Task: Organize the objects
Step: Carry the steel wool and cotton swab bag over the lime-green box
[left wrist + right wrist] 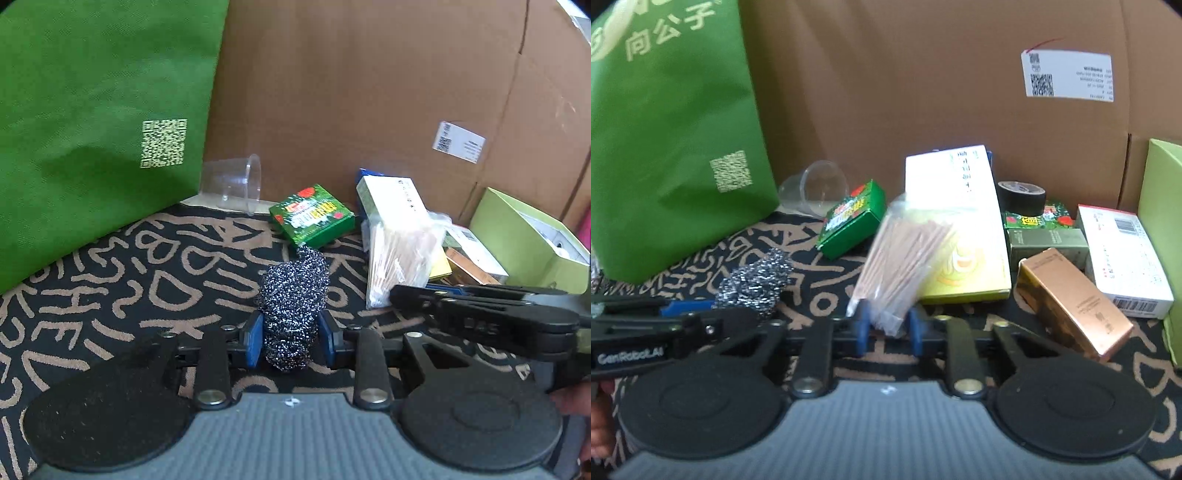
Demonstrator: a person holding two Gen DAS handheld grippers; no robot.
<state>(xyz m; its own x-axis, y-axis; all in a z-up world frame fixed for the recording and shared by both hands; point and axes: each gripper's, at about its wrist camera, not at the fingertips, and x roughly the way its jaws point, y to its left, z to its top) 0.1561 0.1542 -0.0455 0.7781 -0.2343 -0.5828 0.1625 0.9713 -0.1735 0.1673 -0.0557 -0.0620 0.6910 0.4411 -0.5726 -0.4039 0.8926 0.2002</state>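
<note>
My left gripper (pixel 290 338) is shut on a steel wool scourer (pixel 293 295), which also shows in the right wrist view (pixel 757 280). My right gripper (pixel 886 325) is shut on the lower end of a clear bag of wooden sticks (pixel 905 254), also seen in the left wrist view (pixel 399 258). The bag leans on a white and yellow box (pixel 960 214). A green bag (pixel 92 129) stands at the left. A small green box (pixel 314 218) and a tipped clear plastic cup (pixel 236 182) lie beside it.
A large cardboard box (pixel 923 92) walls the back. At the right lie a copper box (pixel 1071 302), a dark green box (pixel 1047 243), a white box (pixel 1123 258), a black tape roll (pixel 1021 195) and a lime open box (pixel 528 236). Everything rests on a patterned black carpet (pixel 129 288).
</note>
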